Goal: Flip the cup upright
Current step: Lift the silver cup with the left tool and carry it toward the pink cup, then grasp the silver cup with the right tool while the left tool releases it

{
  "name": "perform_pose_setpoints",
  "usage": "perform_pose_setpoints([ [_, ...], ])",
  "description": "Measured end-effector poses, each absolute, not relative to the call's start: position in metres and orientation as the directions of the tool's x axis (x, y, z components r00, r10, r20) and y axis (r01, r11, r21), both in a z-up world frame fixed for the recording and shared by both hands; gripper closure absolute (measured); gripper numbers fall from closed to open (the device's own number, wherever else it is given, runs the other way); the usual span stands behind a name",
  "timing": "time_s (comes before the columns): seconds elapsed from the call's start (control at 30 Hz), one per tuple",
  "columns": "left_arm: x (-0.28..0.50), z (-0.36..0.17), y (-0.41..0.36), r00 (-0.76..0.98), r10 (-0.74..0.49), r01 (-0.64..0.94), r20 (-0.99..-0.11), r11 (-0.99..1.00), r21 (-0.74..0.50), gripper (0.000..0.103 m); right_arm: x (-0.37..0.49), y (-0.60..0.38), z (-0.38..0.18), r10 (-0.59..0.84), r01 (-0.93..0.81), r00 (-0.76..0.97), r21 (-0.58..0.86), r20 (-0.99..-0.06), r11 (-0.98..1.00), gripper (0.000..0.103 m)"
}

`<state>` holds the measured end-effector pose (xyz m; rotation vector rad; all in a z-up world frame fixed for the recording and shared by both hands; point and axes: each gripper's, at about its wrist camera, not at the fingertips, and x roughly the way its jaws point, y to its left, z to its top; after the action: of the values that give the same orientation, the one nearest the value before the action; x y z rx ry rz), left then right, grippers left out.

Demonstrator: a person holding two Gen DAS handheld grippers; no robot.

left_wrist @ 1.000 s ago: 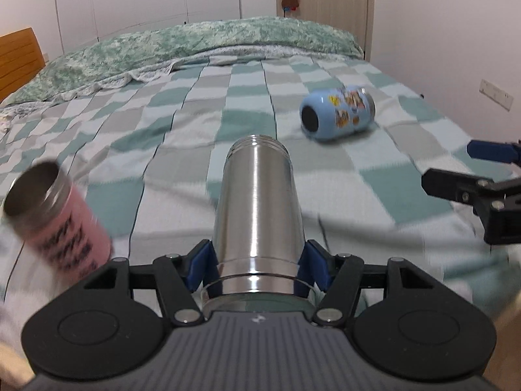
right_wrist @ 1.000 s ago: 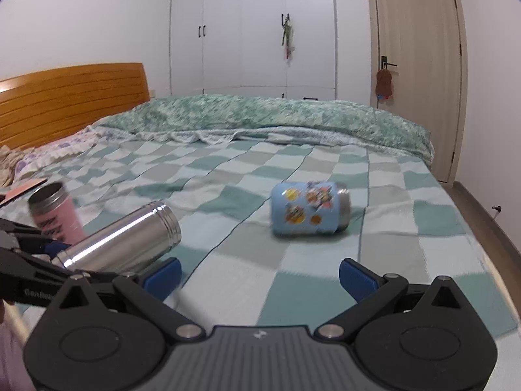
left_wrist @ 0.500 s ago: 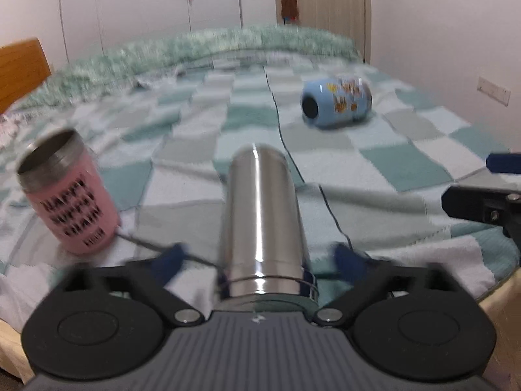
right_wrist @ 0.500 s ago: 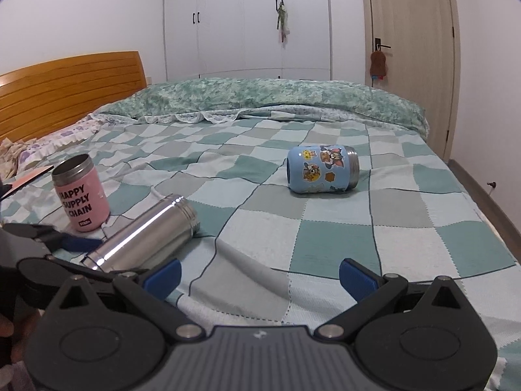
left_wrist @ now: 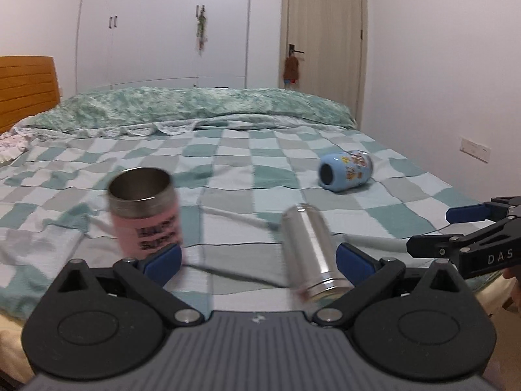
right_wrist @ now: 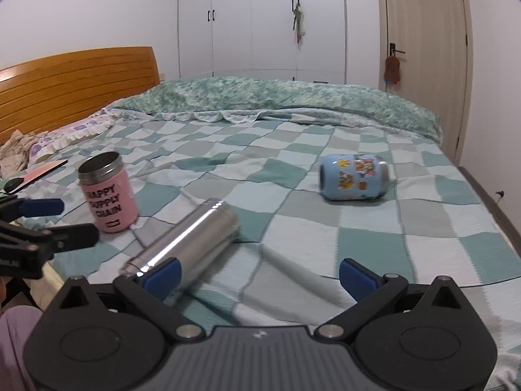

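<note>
A steel cup (left_wrist: 309,254) lies on its side on the checked bedspread, near the bed's front edge; it also shows in the right wrist view (right_wrist: 185,244). A pink cup (left_wrist: 145,208) stands upright to its left (right_wrist: 109,192). A blue sticker-covered cup (left_wrist: 345,171) lies on its side farther back (right_wrist: 353,176). My left gripper (left_wrist: 257,259) is open and empty, with the steel cup by its right finger. My right gripper (right_wrist: 259,272) is open and empty, with the steel cup by its left finger.
The checked bedspread (right_wrist: 374,228) covers the bed, with a rolled green quilt (right_wrist: 276,97) at the back and a wooden headboard (right_wrist: 71,81) on the left. A book and small items (right_wrist: 39,172) lie near the headboard. The right gripper shows at the right of the left wrist view (left_wrist: 469,234).
My left gripper opened and let go of the steel cup, which now lies on the bed. The left gripper swung left and pulled back. The pink cup stands upright.
</note>
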<state>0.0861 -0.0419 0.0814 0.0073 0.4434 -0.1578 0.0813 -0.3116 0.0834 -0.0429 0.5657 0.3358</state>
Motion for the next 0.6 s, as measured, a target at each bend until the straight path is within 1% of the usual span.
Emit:
perform_pose_setpoints([
  [0.3, 0.078, 0.069, 0.016, 0.887, -0.115, 0.111, -0.447, 0.993, -0.036, 0.000, 0.095, -0.269, 0.077, 0.279, -0.292, 0.760, 0.075, -0.588, 0.954, 0.000],
  [0.4, 0.078, 0.066, 0.033, 0.892, -0.116, 0.102, -0.437, 0.993, -0.055, 0.000, 0.103, -0.263, 0.076, 0.261, -0.270, 0.746, 0.080, -0.613, 0.959, 0.000],
  [0.6, 0.085, 0.061, 0.060, 0.899, -0.109, 0.080, -0.424, 0.993, -0.086, 0.000, 0.125, -0.253, 0.075, 0.280, -0.244, 0.700, 0.148, -0.657, 0.958, 0.000],
])
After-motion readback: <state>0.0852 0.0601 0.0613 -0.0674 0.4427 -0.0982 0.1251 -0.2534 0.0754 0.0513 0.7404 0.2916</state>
